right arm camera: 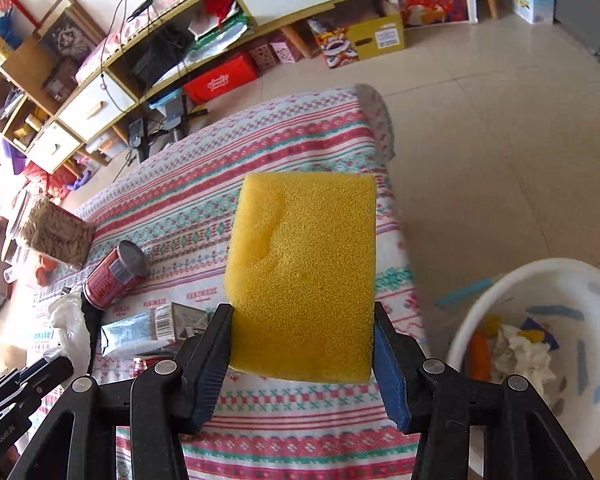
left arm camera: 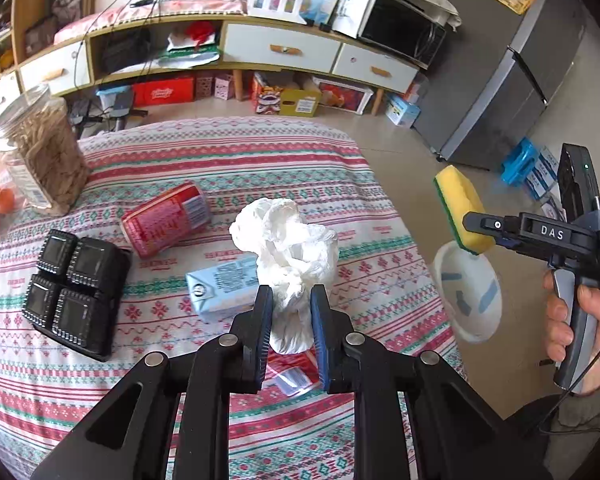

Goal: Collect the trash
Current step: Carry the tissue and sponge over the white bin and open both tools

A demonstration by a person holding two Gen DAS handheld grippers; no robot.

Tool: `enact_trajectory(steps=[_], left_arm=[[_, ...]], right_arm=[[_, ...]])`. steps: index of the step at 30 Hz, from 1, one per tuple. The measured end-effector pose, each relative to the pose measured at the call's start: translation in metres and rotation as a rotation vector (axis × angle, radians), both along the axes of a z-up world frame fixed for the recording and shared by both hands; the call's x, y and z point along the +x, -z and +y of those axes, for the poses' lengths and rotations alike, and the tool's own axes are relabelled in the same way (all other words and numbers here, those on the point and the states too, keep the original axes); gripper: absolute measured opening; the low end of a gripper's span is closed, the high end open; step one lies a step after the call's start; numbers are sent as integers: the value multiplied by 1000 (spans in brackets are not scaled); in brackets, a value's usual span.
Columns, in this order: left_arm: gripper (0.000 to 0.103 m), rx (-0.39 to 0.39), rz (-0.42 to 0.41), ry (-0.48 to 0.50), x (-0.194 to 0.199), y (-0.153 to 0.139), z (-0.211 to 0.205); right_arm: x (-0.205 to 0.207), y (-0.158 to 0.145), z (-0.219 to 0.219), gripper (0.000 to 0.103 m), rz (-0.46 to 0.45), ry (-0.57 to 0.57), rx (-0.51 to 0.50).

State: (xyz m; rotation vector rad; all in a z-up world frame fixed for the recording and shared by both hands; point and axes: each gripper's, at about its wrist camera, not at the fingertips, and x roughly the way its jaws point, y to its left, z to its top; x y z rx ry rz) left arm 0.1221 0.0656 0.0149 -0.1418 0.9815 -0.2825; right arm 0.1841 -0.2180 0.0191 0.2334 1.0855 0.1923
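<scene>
Lying on cloth: one can (left arm camera: 166,219), one carton (left arm camera: 220,290) (blue).

Crumpled white tissue (left arm camera: 286,248) and yellow sponge (right arm camera: 304,276) held aloft; basin (right arm camera: 480,312) floor-side.

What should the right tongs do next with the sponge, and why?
Probably carry the sponge a little further right until it is over the white bin, then release. The right tongs grip it above the table edge, short of the bin on the floor, which already holds crumpled trash. The left tongs hold the white tissue wad, likely next.
</scene>
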Motion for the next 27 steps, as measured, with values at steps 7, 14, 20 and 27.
enact_trajectory(steps=[7, 14, 20, 27], left_arm=[[20, -42, 17, 116, -5, 1, -74], [21, -127, 74, 224, 0, 21, -167], [21, -140, 136, 280, 10, 48, -237], [21, -84, 181, 294, 22, 80, -278]], right_arm=[[-20, -27, -57, 58, -20, 72, 35], [-27, -22, -121, 58, 44, 192, 55], [-29, -9, -156, 59, 107, 267, 61], [-30, 6, -172, 59, 171, 295, 126]])
